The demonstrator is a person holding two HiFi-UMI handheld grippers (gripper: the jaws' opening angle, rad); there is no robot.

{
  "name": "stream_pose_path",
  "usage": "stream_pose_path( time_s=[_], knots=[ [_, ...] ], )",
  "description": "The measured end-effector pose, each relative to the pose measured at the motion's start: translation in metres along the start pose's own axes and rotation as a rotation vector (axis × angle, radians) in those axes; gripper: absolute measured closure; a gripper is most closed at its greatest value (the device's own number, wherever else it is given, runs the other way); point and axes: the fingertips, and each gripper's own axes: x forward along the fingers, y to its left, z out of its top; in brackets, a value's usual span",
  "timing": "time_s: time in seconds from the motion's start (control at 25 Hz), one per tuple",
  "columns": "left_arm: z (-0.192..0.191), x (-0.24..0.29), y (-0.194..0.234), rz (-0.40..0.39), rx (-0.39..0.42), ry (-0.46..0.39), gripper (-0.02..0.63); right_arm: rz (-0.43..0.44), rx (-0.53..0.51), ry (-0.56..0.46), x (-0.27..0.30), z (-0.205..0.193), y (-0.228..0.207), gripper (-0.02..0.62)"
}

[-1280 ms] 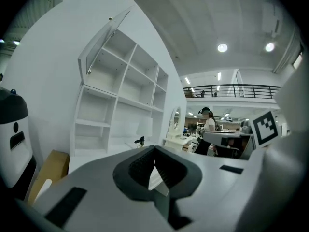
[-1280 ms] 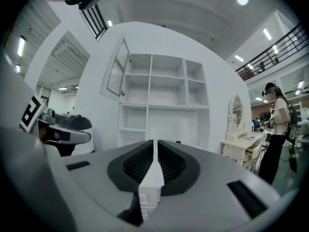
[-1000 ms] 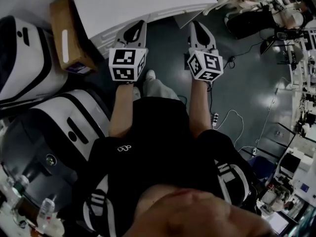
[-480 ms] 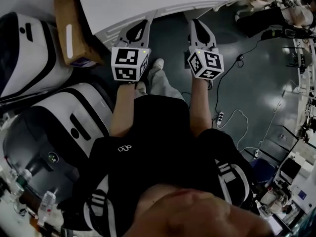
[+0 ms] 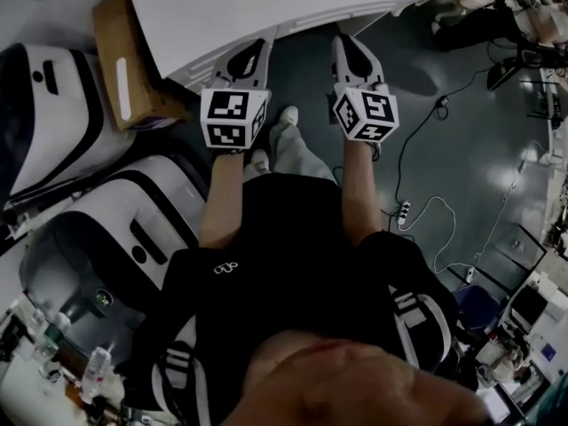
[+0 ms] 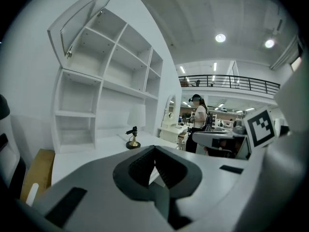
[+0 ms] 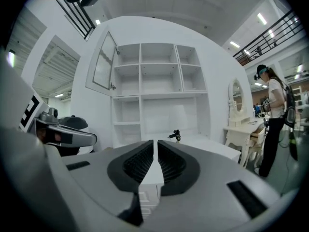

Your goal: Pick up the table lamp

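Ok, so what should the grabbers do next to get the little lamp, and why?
Probably reach the left gripper forward toward the table lamp. The lamp stands far back on the white desk, well beyond both grippers. This one and the right gripper are shut with nothing between the jaws, so closing the gap likely comes first.

The person's shoe point(image 5: 287, 114) has stepped ahead toward the front edge of the white desk point(image 5: 266, 7), and now shows about midway between the left gripper point(image 5: 257, 47) and the right gripper point(image 5: 346, 44). The desk's near corner and the power strip point(image 5: 404, 213) on the floor now sit further right in the head view
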Motion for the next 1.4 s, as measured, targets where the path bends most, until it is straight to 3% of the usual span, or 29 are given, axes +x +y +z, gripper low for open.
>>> stream_pose_path(
  time_s=[0.4,1.0,1.2,1.4],
  knots=[
    [0.015,0.083,0.003,-0.015,0.015,0.023,0.596,-0.045,0.001,0.022,0.039,0.0,-0.068,0.552],
    [0.061,0.183,-0.033,-0.078,0.091,-0.039,0.596,-0.066,0.014,-0.044,0.077,0.032,-0.16,0.552],
    [0.058,0.188,-0.021,-0.064,0.091,-0.009,0.595,-0.066,0.046,-0.075,0.073,0.043,-0.165,0.552],
    [0.053,0.202,-0.013,-0.054,0.086,-0.002,0.597,-0.093,0.076,-0.05,0.07,0.025,-0.176,0.552]
  ],
)
